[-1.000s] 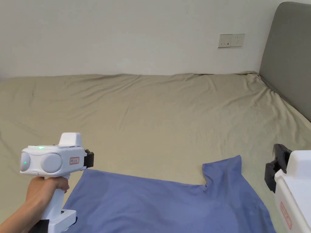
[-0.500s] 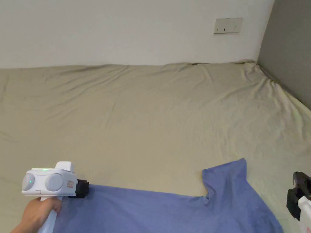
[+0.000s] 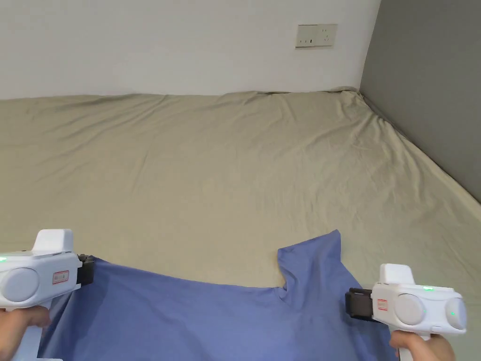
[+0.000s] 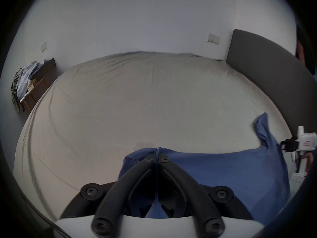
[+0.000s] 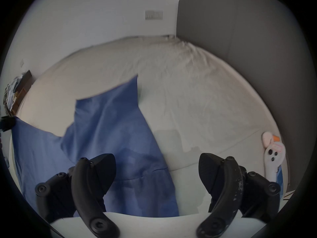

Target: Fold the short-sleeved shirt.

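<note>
blue short-sleeved cotton shirt [image 3: 211, 319] is seen spread across the near part of a wide bed covered with a wrinkled beige sheet [image 3: 235, 178]; one sleeve [image 3: 312, 256] is pointed away towards the white wall [image 3: 164, 42]. the left white handheld gripper with black jaws [image 4: 157, 157] is clenched on a corner of the shirt's far edge: in the left gripper view both jaws are pressed together, with a thin ridge of blue fabric pinched between them and more cloth bunched beneath. in the head view this gripper [image 3: 87, 270] is held at the left edge of the garment, and part of the hand [image 3: 19, 324] below it is visible.

the right white handheld gripper with black jaws [image 5: 157, 171] is released; in the right gripper view its jaws are spread wide apart, one over the blue fabric and one over bare sheet, and nothing is gripped between them. in the head view it [image 3: 354, 303] is placed at the shirt's right side, just beside the sleeve.

a grey upholstered headboard [image 3: 422, 94] is stood along the right of the bed, and a beige wall socket plate [image 3: 315, 35] is mounted on the wall. a pile of clothes on a dark wooden stand [image 4: 29, 80] is seen at the far left, and a white and pink soft toy [image 5: 272, 152] is laid by the headboard.
</note>
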Tool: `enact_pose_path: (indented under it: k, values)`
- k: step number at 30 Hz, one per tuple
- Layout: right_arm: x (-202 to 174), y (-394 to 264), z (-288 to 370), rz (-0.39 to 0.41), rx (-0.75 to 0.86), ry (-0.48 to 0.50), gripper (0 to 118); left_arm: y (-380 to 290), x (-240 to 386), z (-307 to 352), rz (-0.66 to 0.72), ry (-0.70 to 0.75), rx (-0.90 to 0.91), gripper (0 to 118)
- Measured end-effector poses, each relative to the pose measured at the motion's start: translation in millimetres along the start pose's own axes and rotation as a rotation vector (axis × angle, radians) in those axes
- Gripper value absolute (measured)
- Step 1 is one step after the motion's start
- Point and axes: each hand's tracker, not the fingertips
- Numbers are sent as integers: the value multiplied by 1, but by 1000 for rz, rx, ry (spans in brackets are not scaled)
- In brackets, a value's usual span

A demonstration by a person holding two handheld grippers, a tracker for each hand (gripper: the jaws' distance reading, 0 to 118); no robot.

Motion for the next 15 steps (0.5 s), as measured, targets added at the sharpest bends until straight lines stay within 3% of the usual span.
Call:
enact_pose_path:
  k: [4, 5, 6, 7, 10, 15]
  values:
    - [-22, -10, -8, 75, -33, 18, 60, 2, 1, 26, -10, -13, 23, 0]
    - [-24, -13, 0, 45, 19, 17, 53, 2, 2, 31, -12, -12, 25, 0]
    - [-25, -13, 3, 44, 2, 20, 36, 3, 0, 31, -9, -11, 31, 0]
    - [-23, -11, 4, 34, -4, 71, 5, 3, -1, 35, -7, -13, 35, 0]
    - [-29, -12, 15, 104, 24, 46, 5, 1, -5, 44, 9, -3, 50, 0]
    - [-26, 5, 90, 164, 271, -1, 5, 1, -12, 80, 42, 21, 109, 0]
